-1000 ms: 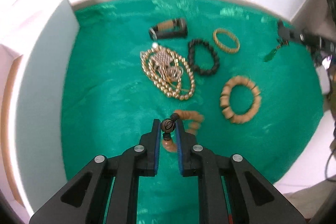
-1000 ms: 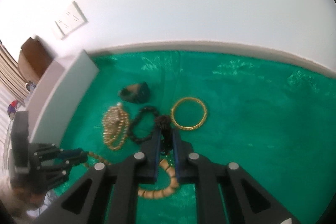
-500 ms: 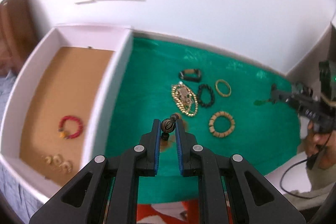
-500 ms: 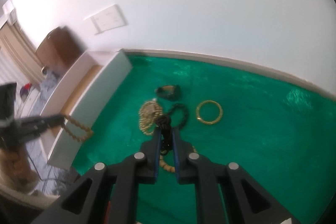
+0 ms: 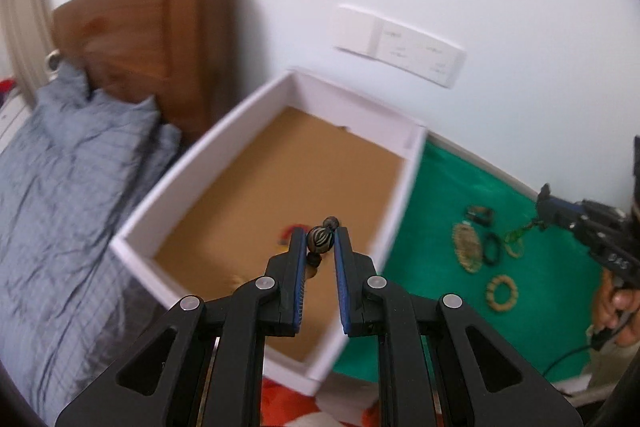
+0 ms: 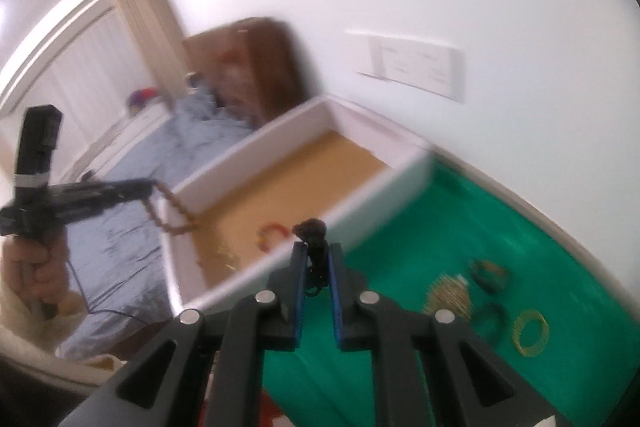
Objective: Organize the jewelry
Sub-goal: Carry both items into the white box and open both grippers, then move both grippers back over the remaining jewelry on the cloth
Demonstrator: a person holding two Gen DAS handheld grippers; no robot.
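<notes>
My left gripper (image 5: 319, 239) is shut on a striped bead of a wooden bead bracelet (image 5: 320, 242), above the brown floor of a white box (image 5: 404, 187). In the right wrist view that left gripper (image 6: 149, 185) shows at the left, with the bead strand (image 6: 172, 219) dangling over the box's near corner. My right gripper (image 6: 316, 251) is shut on a dark knotted cord (image 6: 314, 231). In the left wrist view a green pendant (image 5: 518, 234) hangs from the right gripper (image 5: 546, 211) over the green cloth (image 5: 440, 211). A red bracelet (image 6: 272, 233) lies in the box (image 6: 404, 171).
On the cloth lie a gold bead necklace (image 5: 466, 247), a black bead bracelet (image 5: 492, 249), a gold bangle (image 6: 530, 333), a wooden bracelet (image 5: 502, 291) and a dark cuff (image 5: 479, 214). A bed with a blue-grey quilt (image 5: 80, 187) and wooden headboard (image 5: 152, 39) lies left of the box.
Both grippers rose from low over the green cloth and swung left toward the white box, each still holding its piece. The views are blurred and tilted by the move.
</notes>
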